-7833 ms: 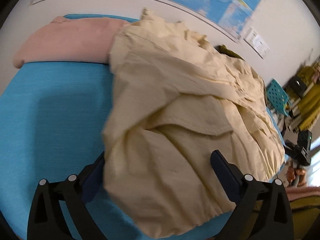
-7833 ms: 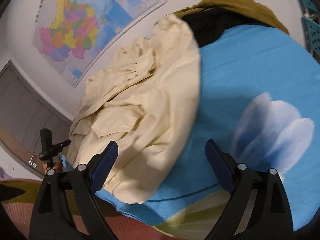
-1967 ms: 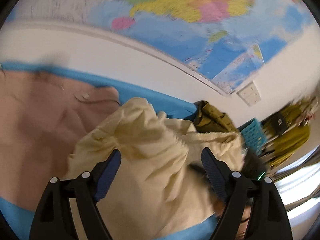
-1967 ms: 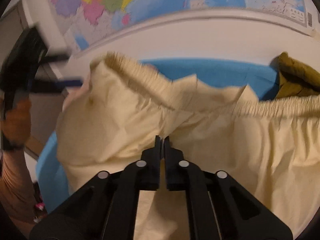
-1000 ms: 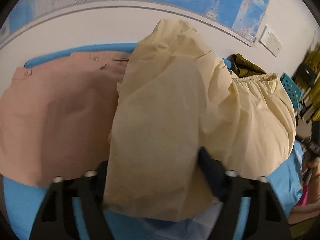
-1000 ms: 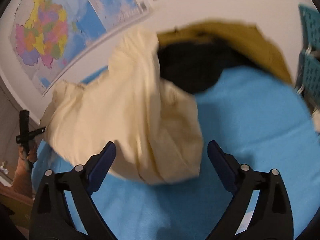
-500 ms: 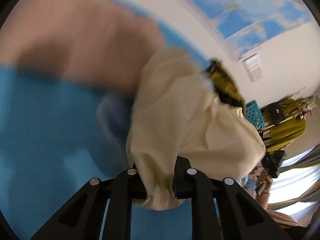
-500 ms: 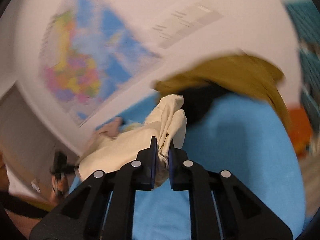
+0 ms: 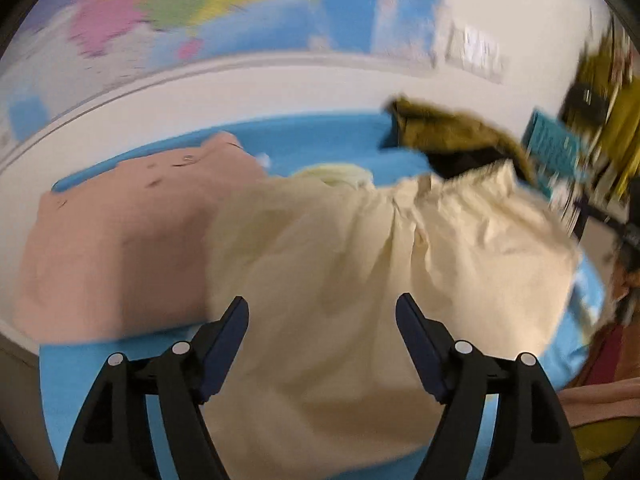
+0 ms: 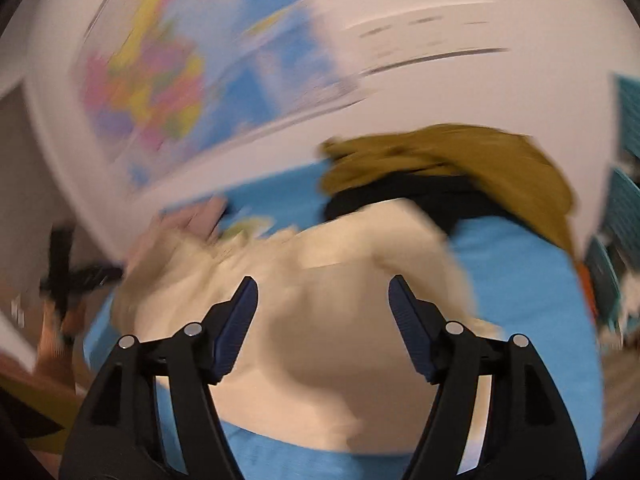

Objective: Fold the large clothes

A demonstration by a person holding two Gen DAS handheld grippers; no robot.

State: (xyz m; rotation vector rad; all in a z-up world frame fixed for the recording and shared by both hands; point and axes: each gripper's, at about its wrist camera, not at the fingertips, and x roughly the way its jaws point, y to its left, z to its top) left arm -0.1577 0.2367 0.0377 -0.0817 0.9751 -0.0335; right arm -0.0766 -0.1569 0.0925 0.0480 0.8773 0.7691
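Observation:
A large cream-yellow garment [image 9: 360, 264] lies bunched on the blue-covered table [image 9: 340, 140]; it also shows in the right wrist view [image 10: 320, 320]. My left gripper [image 9: 322, 320] is open just above its near part, jaws wide apart and empty. My right gripper [image 10: 322, 300] is open too, over the garment's near side, holding nothing. Both views are motion-blurred.
A folded pink garment [image 9: 120, 236] lies left of the cream one. An olive garment over a black one [image 10: 460, 168] is piled at the back right. A map hangs on the wall [image 9: 200, 8]. Teal crates [image 9: 556, 148] stand at right.
Half a second ago both grippers were shut on the cream garment; now both are open and it has dropped onto the table. Both cameras have swung quickly.

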